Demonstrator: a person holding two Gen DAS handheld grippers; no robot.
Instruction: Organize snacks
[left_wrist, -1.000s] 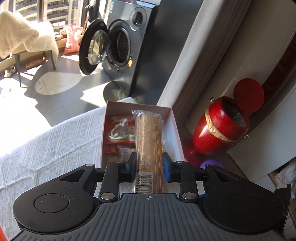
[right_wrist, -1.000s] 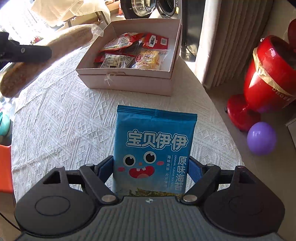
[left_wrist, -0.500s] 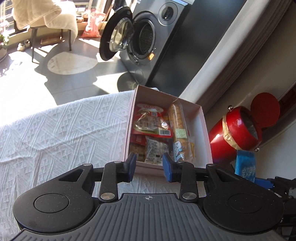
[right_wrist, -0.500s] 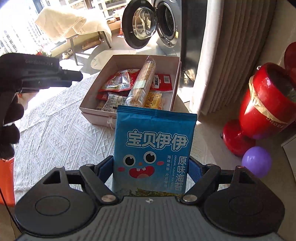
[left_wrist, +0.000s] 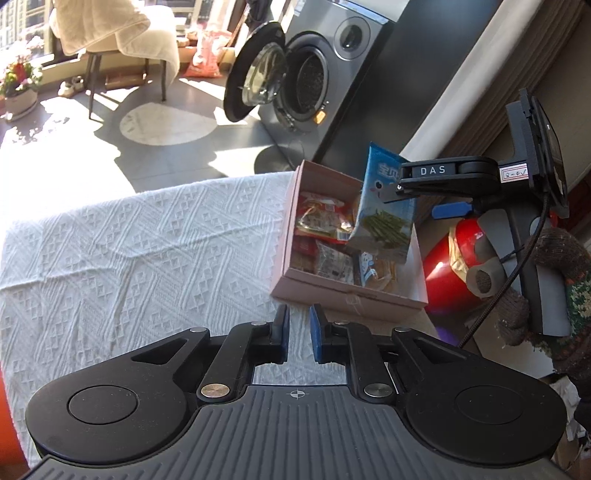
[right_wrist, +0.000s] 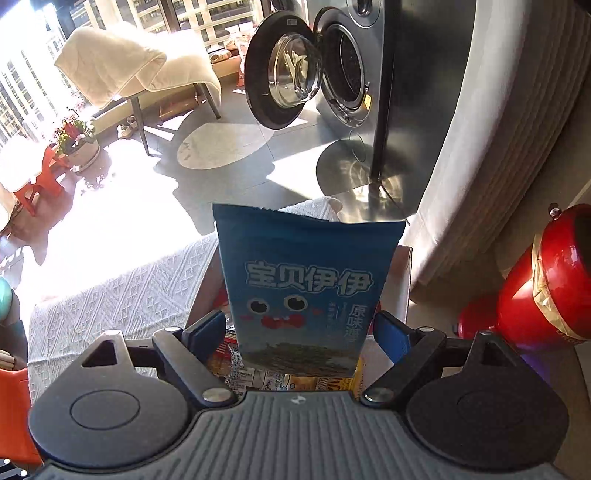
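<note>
So the left gripper (left_wrist: 297, 328) is empty now, its blue pads pulled nearly together with just a thin slit of white textured tablecloth (left_wrist: 129, 258) showing between them. A second ago those pads were pinching a long brown biscuit sleeve in clear wrap; half a second ago the sleeve was already lying in the box and the pads stood apart. The shallow pale pink cardboard box (left_wrist: 347, 293) full of red and clear snack packets (left_wrist: 319, 218) now sits just ahead of the left fingertips and a bit to the right, close but not touching.

The right gripper (right_wrist: 299, 332) has the blue seaweed snack bag with the cartoon face (right_wrist: 306, 291) standing upright between its blue fingers (right_wrist: 207, 332). The jaws are opening: there's a visible gap on both sides of the bag, so the pads don't look pressed on it. A second ago this bag was out over the tablecloth with the box well ahead; now it hangs right over the box, with the packets showing just below its bottom edge. In the left camera view the same bag (left_wrist: 384, 206) is tilted over the box's right half, and a hand in a brown knitted glove (left_wrist: 546, 280) holds the right gripper's handle.
</note>
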